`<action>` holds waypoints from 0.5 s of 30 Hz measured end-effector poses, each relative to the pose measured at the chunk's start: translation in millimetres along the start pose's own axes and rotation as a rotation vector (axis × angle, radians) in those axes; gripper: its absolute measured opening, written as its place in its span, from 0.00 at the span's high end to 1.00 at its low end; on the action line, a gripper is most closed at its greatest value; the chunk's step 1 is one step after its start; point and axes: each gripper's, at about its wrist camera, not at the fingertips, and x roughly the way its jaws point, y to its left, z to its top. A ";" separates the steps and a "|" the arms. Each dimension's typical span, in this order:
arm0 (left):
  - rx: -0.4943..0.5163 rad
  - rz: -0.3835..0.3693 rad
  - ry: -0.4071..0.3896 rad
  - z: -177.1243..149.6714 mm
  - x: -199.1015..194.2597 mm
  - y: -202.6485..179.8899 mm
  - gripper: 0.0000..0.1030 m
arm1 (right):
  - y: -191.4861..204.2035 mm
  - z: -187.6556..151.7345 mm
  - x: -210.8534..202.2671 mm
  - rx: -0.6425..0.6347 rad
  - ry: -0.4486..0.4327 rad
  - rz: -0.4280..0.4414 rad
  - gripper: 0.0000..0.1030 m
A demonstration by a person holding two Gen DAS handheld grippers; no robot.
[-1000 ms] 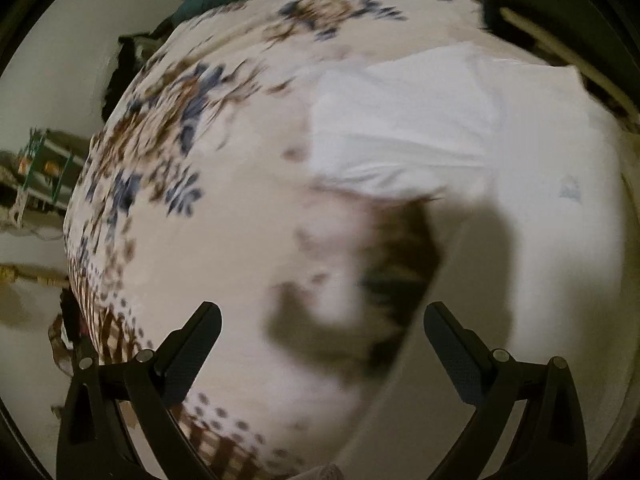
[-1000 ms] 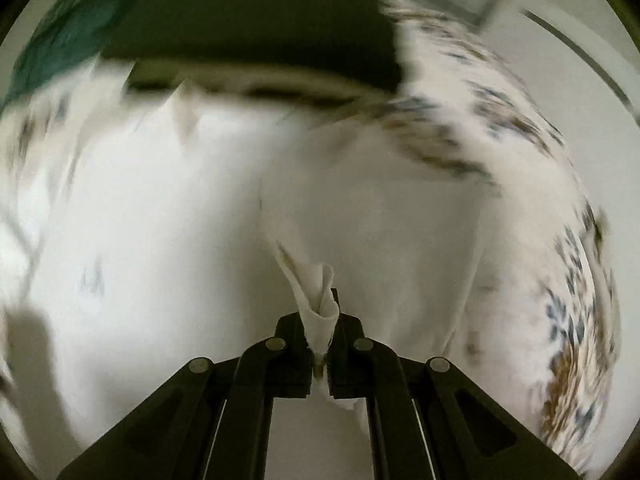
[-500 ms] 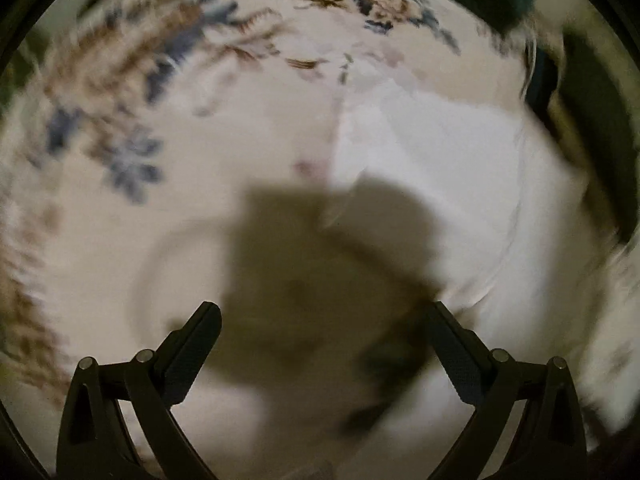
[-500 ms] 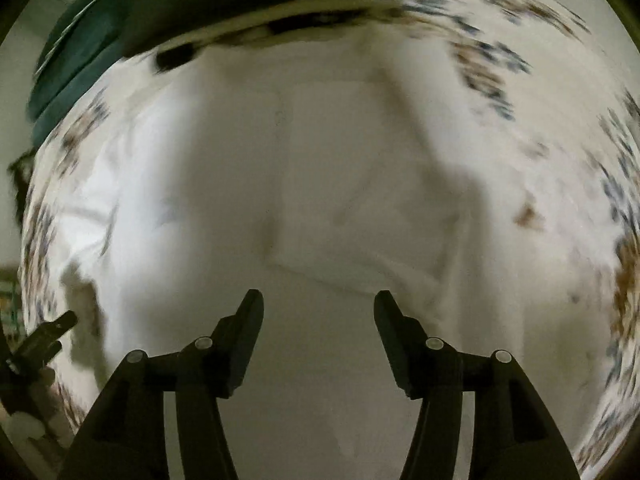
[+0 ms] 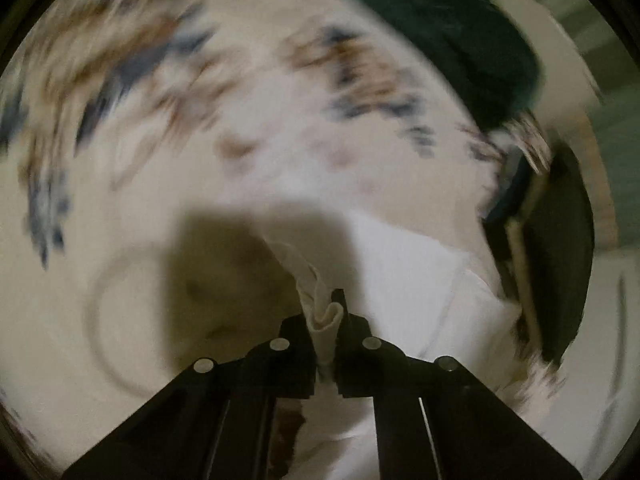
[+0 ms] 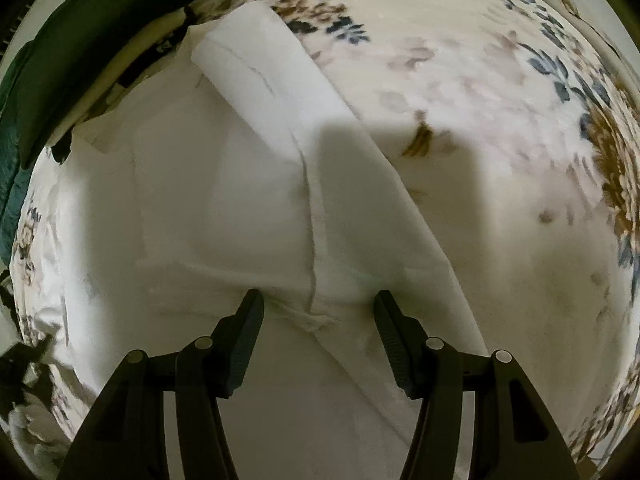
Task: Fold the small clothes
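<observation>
A white garment [image 6: 248, 184] lies partly folded on a floral bedspread [image 6: 500, 128]. My right gripper [image 6: 318, 312] is open, its fingers straddling a seam and a small pucker of the cloth, just above it. My left gripper [image 5: 326, 316] is shut on a bunched edge of the white garment [image 5: 420, 272], which runs off to the right. The left wrist view is blurred by motion.
Dark green bedding [image 6: 80, 40] lies at the far left of the bed and shows at the top right in the left wrist view [image 5: 440, 20]. A dark object [image 5: 560, 248] sits at the right edge there.
My left gripper was open over the bedspread and is now shut on the garment's edge. My right gripper let go of the cloth half a second ago and stays open, now lower.
</observation>
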 end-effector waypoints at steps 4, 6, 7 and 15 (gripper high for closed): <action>0.343 0.002 -0.066 -29.3 -16.9 -74.1 0.96 | -16.9 -3.7 -2.8 0.018 -0.002 0.003 0.42; 0.498 -0.034 -0.039 -61.4 -16.8 -109.1 0.96 | -25.6 -8.3 -6.4 0.031 -0.005 0.006 0.42; 0.549 -0.045 -0.014 -75.0 -13.0 -122.2 0.96 | -34.3 -8.0 -9.0 0.035 -0.006 0.006 0.42; 0.712 -0.068 0.161 -145.6 0.1 -141.9 0.70 | -73.2 4.3 -32.4 0.044 0.018 0.027 0.42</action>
